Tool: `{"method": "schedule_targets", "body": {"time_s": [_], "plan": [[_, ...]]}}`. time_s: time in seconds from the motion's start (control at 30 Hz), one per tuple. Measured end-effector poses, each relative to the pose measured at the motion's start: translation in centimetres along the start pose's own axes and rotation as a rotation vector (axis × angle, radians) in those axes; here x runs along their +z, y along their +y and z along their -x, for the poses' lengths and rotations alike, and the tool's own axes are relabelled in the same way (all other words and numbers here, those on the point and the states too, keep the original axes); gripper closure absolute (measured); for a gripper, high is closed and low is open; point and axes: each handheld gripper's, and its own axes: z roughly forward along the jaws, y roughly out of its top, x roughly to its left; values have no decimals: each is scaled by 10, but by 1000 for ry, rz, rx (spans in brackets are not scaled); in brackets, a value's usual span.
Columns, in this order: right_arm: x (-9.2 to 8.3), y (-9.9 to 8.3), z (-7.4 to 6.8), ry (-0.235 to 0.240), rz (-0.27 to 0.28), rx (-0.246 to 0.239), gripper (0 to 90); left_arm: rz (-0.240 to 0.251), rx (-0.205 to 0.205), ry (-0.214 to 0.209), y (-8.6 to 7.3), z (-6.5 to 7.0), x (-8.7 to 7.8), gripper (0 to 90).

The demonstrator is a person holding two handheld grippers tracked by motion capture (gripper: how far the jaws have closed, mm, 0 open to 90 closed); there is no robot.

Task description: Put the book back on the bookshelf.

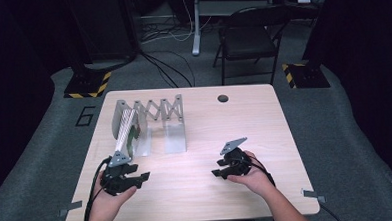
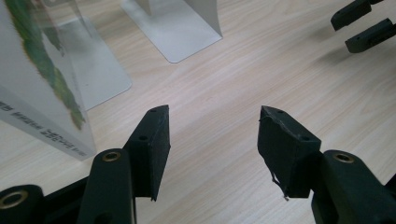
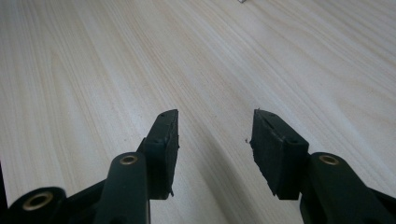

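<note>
A grey metal rack (image 1: pixel 160 111) with a scissor-style back stands at the table's rear left. A thin white booklet with green print (image 1: pixel 126 131) leans in its leftmost slot. My left gripper (image 1: pixel 145 177) rests low over the wood just in front of the rack, jaws pointing right, open and empty. In the left gripper view the gripper (image 2: pixel 212 114) frames bare wood, with the booklet (image 2: pixel 39 88) at the left and a rack plate (image 2: pixel 180 28) ahead. My right gripper (image 1: pixel 216 173) sits at centre right, pointing left. Its jaws (image 3: pixel 215 116) stand open over bare table.
The wooden table (image 1: pixel 197 195) has a cable hole (image 1: pixel 223 98) at the back. The right gripper's black jaws (image 2: pixel 364 25) show at the top right of the left gripper view. A folding chair (image 1: pixel 248 38) and cables lie beyond the table on the floor.
</note>
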Motion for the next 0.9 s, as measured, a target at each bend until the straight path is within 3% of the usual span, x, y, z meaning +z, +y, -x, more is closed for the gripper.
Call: {"method": "schedule_targets", "body": {"time_s": [0.4, 0.6, 0.7, 0.8, 0.83, 0.9], "plan": [[1, -1, 0, 2, 4, -12, 514, 0, 37, -38, -25, 4, 19, 440], [3, -3, 0, -6, 12, -7, 513, 7, 29, -51, -38, 3, 28, 440], [3, -3, 0, -6, 13, -11, 512, -14, 63, -29, -44, 2, 33, 440], [3, -3, 1, 3, -8, -24, 510, -2, 41, -46, -48, 3, 37, 440], [3, -3, 0, 1, -11, -9, 510, -10, 46, -50, -48, 3, 37, 440], [4, -4, 3, 2, -18, -37, 511, -14, 54, -49, -48, 4, 39, 440]]}}
